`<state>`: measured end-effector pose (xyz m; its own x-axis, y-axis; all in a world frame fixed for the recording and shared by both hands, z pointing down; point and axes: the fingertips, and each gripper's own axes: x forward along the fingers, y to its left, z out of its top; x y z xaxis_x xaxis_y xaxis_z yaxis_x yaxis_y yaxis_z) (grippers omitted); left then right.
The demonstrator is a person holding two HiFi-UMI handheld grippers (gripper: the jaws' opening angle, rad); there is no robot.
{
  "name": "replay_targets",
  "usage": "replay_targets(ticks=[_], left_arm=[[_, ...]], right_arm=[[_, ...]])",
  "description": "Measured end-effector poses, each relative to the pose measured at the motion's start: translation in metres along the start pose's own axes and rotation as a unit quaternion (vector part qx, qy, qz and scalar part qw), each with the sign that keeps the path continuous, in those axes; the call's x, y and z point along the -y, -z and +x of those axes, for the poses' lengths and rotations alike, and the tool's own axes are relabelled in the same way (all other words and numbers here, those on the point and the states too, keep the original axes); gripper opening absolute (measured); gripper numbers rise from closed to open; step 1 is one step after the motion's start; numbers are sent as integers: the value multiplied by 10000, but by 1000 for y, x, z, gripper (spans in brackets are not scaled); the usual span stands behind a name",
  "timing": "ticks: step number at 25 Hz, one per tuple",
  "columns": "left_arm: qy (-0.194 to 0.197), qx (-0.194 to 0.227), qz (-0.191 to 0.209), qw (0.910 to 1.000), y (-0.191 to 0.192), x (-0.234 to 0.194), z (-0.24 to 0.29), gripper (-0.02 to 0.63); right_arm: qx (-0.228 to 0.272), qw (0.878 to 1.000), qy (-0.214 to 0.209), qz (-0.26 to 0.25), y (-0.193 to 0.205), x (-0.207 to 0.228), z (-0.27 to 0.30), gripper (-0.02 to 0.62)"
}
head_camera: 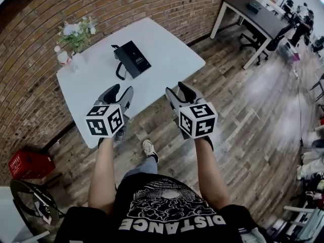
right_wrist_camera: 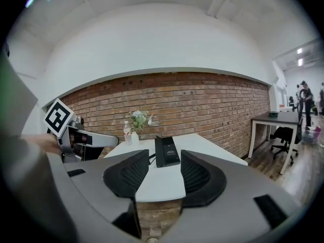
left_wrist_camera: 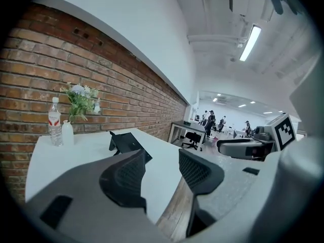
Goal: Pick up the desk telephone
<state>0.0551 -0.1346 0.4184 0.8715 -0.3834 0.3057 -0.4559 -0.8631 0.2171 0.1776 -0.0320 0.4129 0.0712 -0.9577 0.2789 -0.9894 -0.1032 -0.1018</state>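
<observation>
The black desk telephone lies on the white table, its handset on its left side and a cord looping toward me. It also shows past the jaws in the left gripper view and in the right gripper view. My left gripper hovers over the table's near edge, open, with nothing between its fingers. My right gripper is level with it, just off the table's near edge, also open and empty. Both point at the phone and stand well short of it.
A water bottle and a vase of flowers stand at the table's far left corner by the brick wall. A red crate sits on the floor to the left. A dark desk and office chair are at the far right.
</observation>
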Motion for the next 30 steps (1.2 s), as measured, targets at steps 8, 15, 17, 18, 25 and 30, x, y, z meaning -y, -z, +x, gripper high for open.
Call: replay_targets(ticks=[8,15,17,18,25,30], left_arm=[[-112,-105,-219,9996,-27,-63,61,190],[-130,-250,-494,9984,-42,-109,108,216],[-157,-308,-544,9979,-42,-120,117,216],[-166,-342,-556,9977,-41,-125,122,216],[-230,-478,-738,9959,-37,-153,138,216],[-303,-502,-912,9941,-33,-163,148,216]], right_arm=[[-288,9993,-209,-112,-26,22,92,178],[-508,9975,-452,-202,-43,35,165,186],[-599,9965,-529,-232,-43,36,183,189],[-640,9961,-568,-226,-43,37,192,189],[-882,9921,-853,-252,-38,34,233,192],[-985,9888,-1068,-342,-36,35,252,199]])
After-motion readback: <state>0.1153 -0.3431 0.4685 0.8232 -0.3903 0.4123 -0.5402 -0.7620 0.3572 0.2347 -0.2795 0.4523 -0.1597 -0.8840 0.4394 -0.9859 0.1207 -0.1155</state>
